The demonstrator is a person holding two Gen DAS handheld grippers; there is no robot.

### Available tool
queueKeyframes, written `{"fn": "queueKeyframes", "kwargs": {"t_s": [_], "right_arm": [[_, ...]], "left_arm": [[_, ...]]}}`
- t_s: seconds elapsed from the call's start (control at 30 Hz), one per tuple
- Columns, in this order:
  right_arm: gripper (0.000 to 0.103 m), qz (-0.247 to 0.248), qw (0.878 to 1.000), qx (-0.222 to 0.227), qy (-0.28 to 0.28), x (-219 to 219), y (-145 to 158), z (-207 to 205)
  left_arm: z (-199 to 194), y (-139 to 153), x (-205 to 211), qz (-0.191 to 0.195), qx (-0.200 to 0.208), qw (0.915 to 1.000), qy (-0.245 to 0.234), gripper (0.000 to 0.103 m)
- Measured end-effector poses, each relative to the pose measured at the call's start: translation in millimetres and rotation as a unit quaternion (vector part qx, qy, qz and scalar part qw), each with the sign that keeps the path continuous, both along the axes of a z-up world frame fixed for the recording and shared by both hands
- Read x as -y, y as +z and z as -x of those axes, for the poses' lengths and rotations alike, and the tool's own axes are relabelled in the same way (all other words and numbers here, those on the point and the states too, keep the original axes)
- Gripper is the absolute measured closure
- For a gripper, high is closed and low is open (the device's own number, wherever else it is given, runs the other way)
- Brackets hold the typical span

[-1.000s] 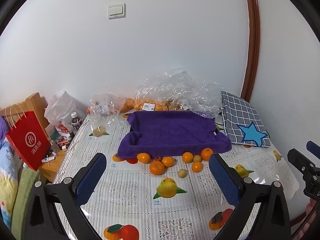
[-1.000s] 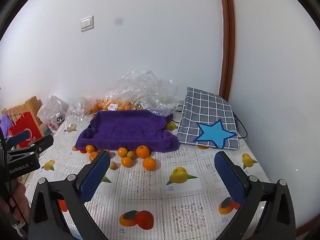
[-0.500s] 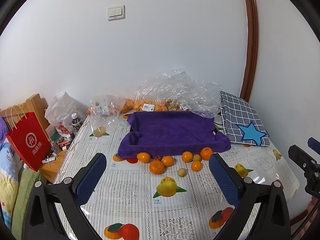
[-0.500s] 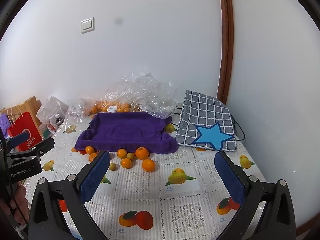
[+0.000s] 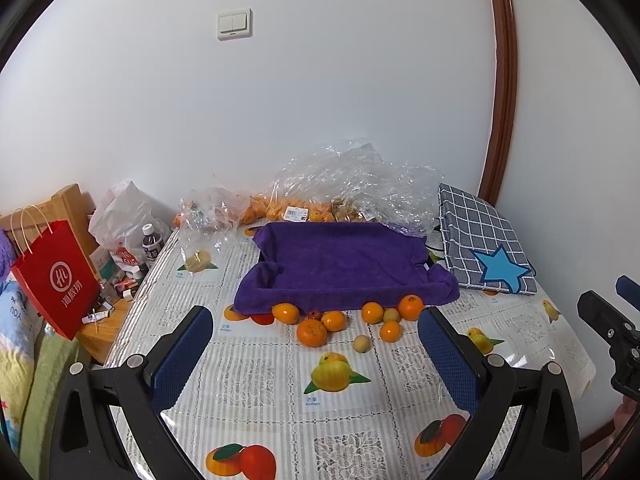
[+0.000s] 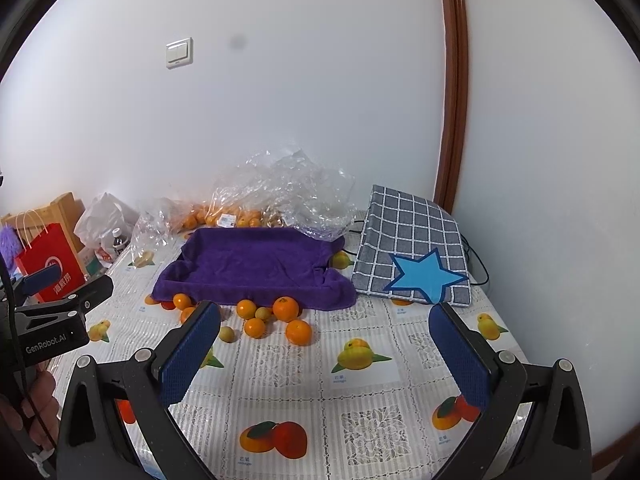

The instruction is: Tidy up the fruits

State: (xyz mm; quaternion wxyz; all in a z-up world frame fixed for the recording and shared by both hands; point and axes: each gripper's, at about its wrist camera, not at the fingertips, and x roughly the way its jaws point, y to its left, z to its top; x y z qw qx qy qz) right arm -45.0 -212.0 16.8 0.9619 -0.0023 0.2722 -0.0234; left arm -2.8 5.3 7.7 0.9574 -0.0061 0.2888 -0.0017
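Both cameras had drawn back slightly over the last second, so the fruits sat a little farther off and lower than before; nothing on the table itself had shifted. The left gripper (image 5: 316,356) hung with its jaws wide apart and nothing between them, and the right gripper (image 6: 324,354) was the same, wide and empty, both well short of the fruit.

The oranges (image 5: 311,332) and a few small pale fruits (image 5: 361,343) lay loose on the tablecloth (image 5: 256,384), strung along the front edge of the purple towel (image 5: 340,264), which draped a tray and held no fruit that could be seen. More oranges showed inside the clear plastic bags (image 5: 352,176) behind.

By the look of them the oranges would be light, firm and round, apt to roll on the glossy cloth. A hold across the widest part, with gentle pressure, seemed best; the nearest orange (image 6: 299,331) was probably the easiest first pick.
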Motion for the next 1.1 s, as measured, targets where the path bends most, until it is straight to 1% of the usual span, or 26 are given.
{"fn": "queueKeyframes", "kwargs": {"t_s": [0.47, 1.1], "right_arm": [[0.001, 0.003, 1.000, 0.001, 0.003, -3.5, 3.2, 2.3], [0.001, 0.005, 1.000, 0.006, 0.002, -3.4, 4.9, 5.0]], "left_arm": [[6.9, -3.1, 0.9, -0.003, 0.006, 1.0000, 0.003, 0.000], [11.0, 2.9, 5.1, -0.003, 0.015, 0.9999, 0.000, 0.000]]}}
